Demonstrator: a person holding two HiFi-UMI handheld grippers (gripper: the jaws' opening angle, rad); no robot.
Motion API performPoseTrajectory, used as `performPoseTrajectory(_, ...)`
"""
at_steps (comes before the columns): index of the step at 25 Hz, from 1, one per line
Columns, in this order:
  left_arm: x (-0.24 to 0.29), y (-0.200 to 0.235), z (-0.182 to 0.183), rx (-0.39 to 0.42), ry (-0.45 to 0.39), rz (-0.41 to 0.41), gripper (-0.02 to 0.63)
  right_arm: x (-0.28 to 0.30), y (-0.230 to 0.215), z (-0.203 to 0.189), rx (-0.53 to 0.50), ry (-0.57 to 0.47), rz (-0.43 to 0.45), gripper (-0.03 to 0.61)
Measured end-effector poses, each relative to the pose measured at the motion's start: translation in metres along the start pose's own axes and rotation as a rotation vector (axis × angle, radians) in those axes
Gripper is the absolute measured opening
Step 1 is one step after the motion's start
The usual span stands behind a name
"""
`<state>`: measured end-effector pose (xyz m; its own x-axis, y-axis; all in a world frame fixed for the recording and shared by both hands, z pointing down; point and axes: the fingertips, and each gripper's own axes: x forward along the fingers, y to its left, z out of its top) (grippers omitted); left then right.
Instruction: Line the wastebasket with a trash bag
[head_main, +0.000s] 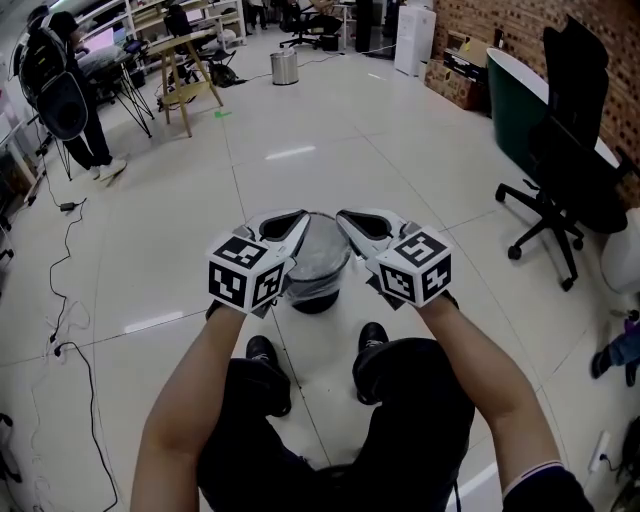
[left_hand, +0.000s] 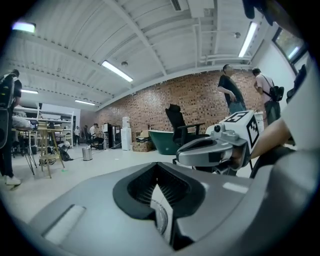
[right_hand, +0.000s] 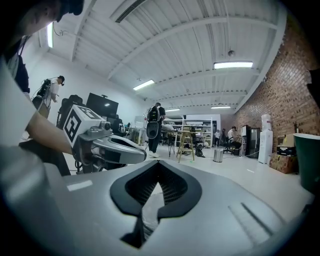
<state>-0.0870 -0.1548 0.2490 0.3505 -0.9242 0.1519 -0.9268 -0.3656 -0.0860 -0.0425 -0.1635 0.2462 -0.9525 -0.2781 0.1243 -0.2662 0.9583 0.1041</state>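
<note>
The trash bag (head_main: 318, 256), a thin, light, slippery film that I judge is best held by its mouth edge, is pinched at each side by the closed left claw (head_main: 298, 218) and right claw (head_main: 344, 217) over the wastebasket (head_main: 316, 299), which stands on the glossy tiled floor (head_main: 330, 130) of a brick-walled workshop.

A black office chair (head_main: 572, 170) stands on the pale floor, with a dark green tub (head_main: 510, 100) just behind it. A steel bin (head_main: 284, 67) and a wooden stand (head_main: 188, 65) are well apart from it.
</note>
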Motion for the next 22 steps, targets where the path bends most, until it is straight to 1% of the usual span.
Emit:
performPoseTrajectory(7, -0.0042, 0.0005, 0.0002, -0.016, -0.008, 0.006, 0.012, 0.0002, 0.0035, 0.0017, -0.011, 0.003, 0.003, 0.000)
performPoseTrajectory(22, -0.0047, 0.0011, -0.0058, -0.010, 0.014, 0.011, 0.011, 0.0010, 0.0077, 0.0039, -0.020, -0.005, 0.014, 0.000)
